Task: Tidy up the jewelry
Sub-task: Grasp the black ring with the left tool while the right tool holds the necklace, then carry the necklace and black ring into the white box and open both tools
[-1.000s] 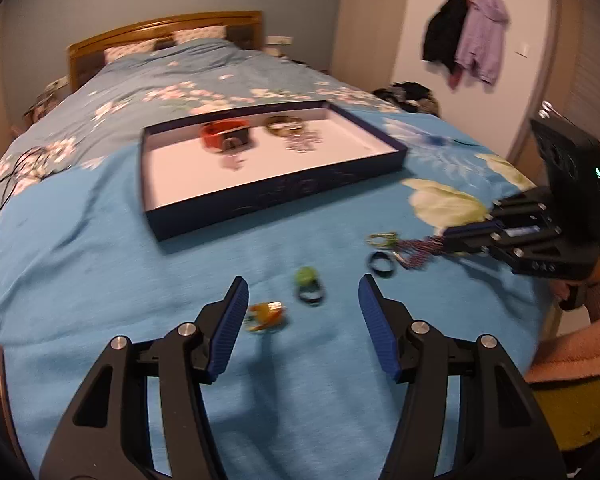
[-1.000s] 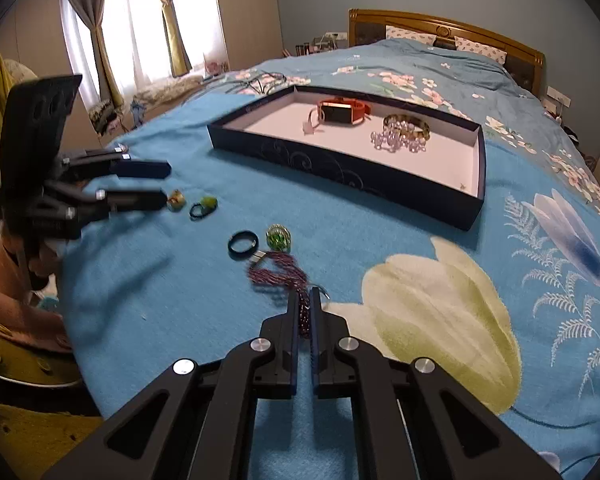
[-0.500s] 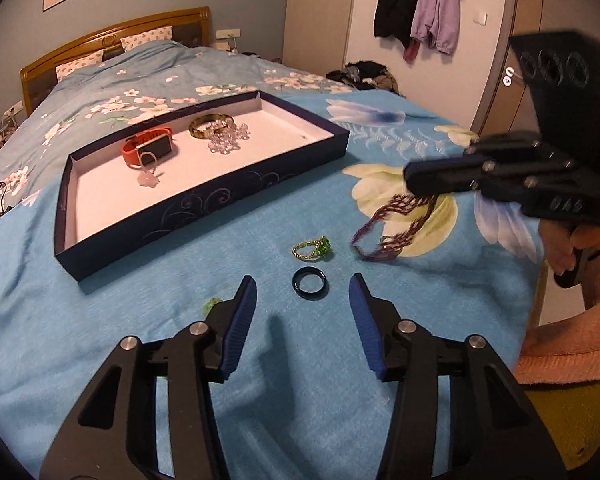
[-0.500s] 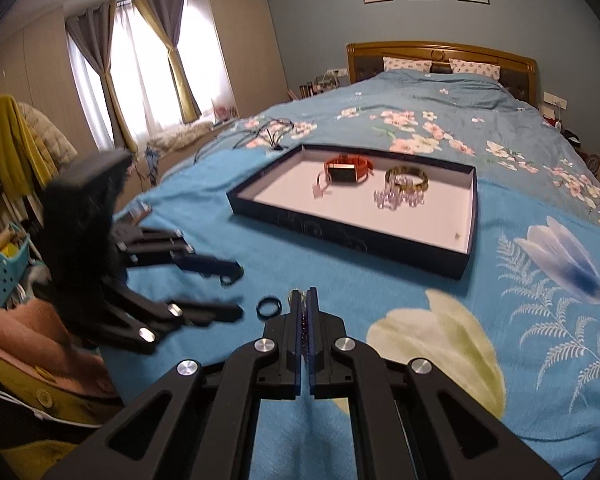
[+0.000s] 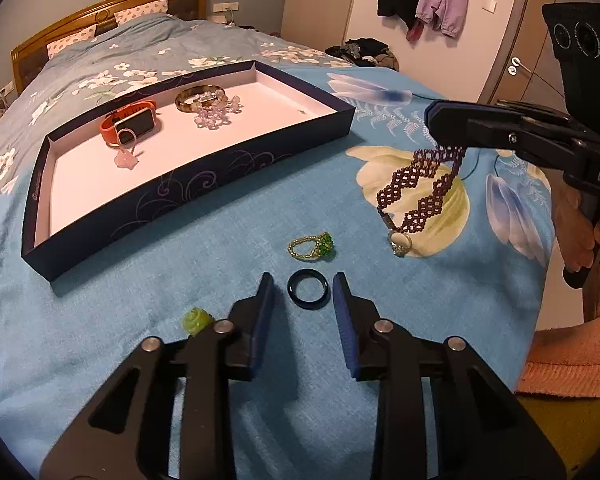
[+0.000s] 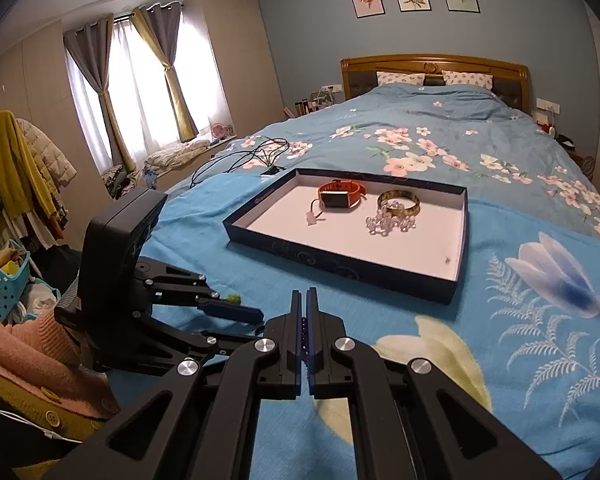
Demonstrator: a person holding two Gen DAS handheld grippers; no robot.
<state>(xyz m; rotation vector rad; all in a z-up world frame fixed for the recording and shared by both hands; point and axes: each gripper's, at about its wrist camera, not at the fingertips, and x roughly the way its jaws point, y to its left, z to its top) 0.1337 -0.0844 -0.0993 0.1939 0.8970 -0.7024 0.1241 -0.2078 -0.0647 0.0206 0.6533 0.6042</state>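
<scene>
My right gripper (image 5: 446, 120) is shut on a dark red beaded bracelet (image 5: 418, 190), which hangs above the blue bedspread with its clasp near the fabric; its beads show between the shut jaws in the right wrist view (image 6: 304, 336). My left gripper (image 5: 302, 284) is open, low over the bed, with a black ring (image 5: 308, 289) between its fingers. A green-stone gold ring (image 5: 312, 246) lies just beyond. A green rose ring (image 5: 196, 319) lies left of the left finger. The navy tray (image 5: 204, 188) holds an orange watch (image 5: 130, 122), a pink pendant, a gold bangle and clear beads.
The tray (image 6: 332, 266) lies ahead of the right gripper in the right wrist view, with bare white floor on its near and right side. Black cables (image 6: 244, 158) lie on the bed beyond the tray. The bed edge is close behind both grippers.
My right gripper has lifted the beaded bracelet off the bed. My left gripper has moved right from the orange and green rings to straddle the black ring, and its jaws have narrowed.
</scene>
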